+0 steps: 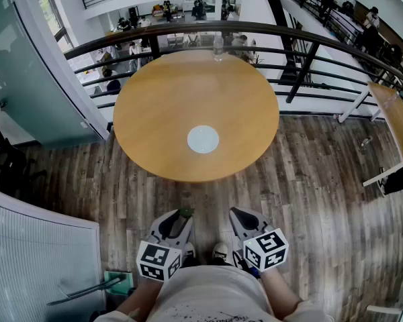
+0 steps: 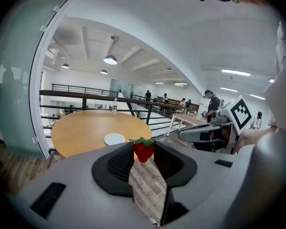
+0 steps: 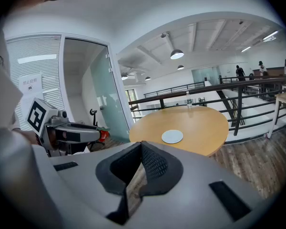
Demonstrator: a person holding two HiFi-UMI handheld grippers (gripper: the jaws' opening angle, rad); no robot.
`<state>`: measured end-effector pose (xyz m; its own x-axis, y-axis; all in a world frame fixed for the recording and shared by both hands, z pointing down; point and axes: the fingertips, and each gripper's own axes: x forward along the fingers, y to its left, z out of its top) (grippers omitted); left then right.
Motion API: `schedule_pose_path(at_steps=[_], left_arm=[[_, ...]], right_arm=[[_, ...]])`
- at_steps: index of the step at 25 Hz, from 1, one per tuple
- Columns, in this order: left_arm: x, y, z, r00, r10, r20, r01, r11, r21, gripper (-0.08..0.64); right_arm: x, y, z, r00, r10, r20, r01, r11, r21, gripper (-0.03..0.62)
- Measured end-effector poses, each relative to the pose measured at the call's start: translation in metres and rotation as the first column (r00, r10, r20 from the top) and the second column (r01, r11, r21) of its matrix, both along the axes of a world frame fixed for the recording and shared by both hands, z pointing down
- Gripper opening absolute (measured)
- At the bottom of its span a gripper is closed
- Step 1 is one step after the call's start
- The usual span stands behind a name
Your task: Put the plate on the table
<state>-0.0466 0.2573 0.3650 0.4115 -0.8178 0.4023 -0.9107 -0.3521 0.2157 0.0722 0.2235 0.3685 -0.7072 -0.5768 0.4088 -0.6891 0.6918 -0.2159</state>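
A small white plate (image 1: 203,139) lies flat on the round wooden table (image 1: 154,106), a little toward the near edge; it also shows in both gripper views as plate (image 2: 114,139) and plate (image 3: 172,136). Both grippers hang low in front of my body, well short of the table. My left gripper (image 1: 183,215) is shut on a red strawberry (image 2: 143,150) with a green top, pinched at the jaw tips. My right gripper (image 1: 239,215) is shut with nothing in it, its jaws meeting at the tips (image 3: 140,142).
A dark metal railing (image 1: 309,39) curves behind the table, with a lower floor and people beyond. A clear bottle (image 1: 218,47) stands at the table's far edge. A glass wall (image 1: 27,59) rises at left, and another table (image 1: 396,116) stands at right. Wood floor lies between me and the table.
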Motion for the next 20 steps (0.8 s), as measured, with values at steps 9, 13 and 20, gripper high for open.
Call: schedule_pose_path(at_steps=[9, 13, 20], left_arm=[[-0.006, 0.003, 0.003, 1.0, 0.008, -0.008, -0.008, 1.0, -0.015, 0.146], [-0.016, 0.003, 0.007, 1.0, 0.017, -0.014, -0.017, 1.0, -0.02, 0.146], [-0.047, 0.004, 0.012, 0.999, 0.038, -0.03, -0.038, 0.999, -0.011, 0.146]], right_arm=[[-0.007, 0.001, 0.002, 1.0, 0.003, 0.0, -0.003, 1.0, -0.011, 0.02], [-0.01, 0.0, 0.004, 1.0, 0.029, -0.002, -0.029, 0.999, -0.016, 0.02], [-0.021, -0.009, -0.001, 0.991, 0.136, 0.007, -0.136, 0.99, 0.019, 0.02]])
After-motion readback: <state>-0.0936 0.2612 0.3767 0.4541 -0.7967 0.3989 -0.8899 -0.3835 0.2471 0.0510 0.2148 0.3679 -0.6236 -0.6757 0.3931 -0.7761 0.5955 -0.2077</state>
